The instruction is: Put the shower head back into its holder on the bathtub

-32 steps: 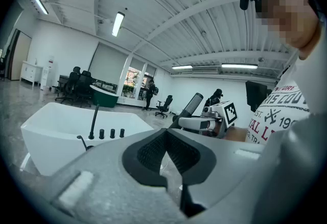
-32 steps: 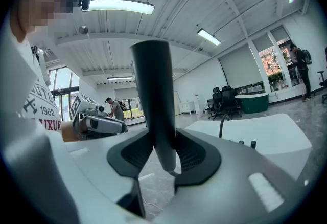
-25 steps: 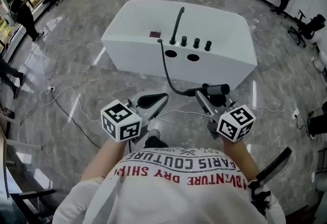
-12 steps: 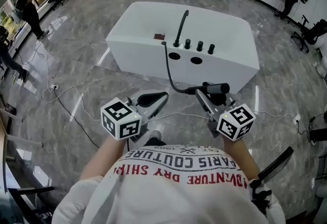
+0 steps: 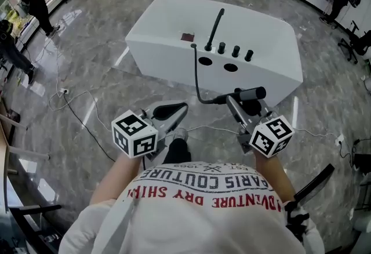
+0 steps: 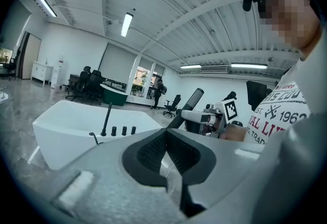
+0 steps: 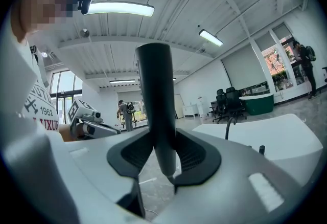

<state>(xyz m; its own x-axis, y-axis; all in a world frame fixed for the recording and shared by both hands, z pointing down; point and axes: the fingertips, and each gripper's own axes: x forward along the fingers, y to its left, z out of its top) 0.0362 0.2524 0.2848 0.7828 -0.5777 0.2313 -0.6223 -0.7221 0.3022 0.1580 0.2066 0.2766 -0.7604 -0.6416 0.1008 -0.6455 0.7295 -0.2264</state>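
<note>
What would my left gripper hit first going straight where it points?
Probably the shower head held in the right gripper, just beyond the shut left gripper; depth is unclear.

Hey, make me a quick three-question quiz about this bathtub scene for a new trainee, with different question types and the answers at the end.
1. True or false: the left gripper is shut with nothing between its jaws.
2. Multiple choice: what is the right gripper closed on? A: the shower head. B: a floor cable. C: nothing.
3. Fill in: the number of black knobs standing in a row on the bathtub is ___.

Key: 1 true; 2 A; 3 three.
</note>
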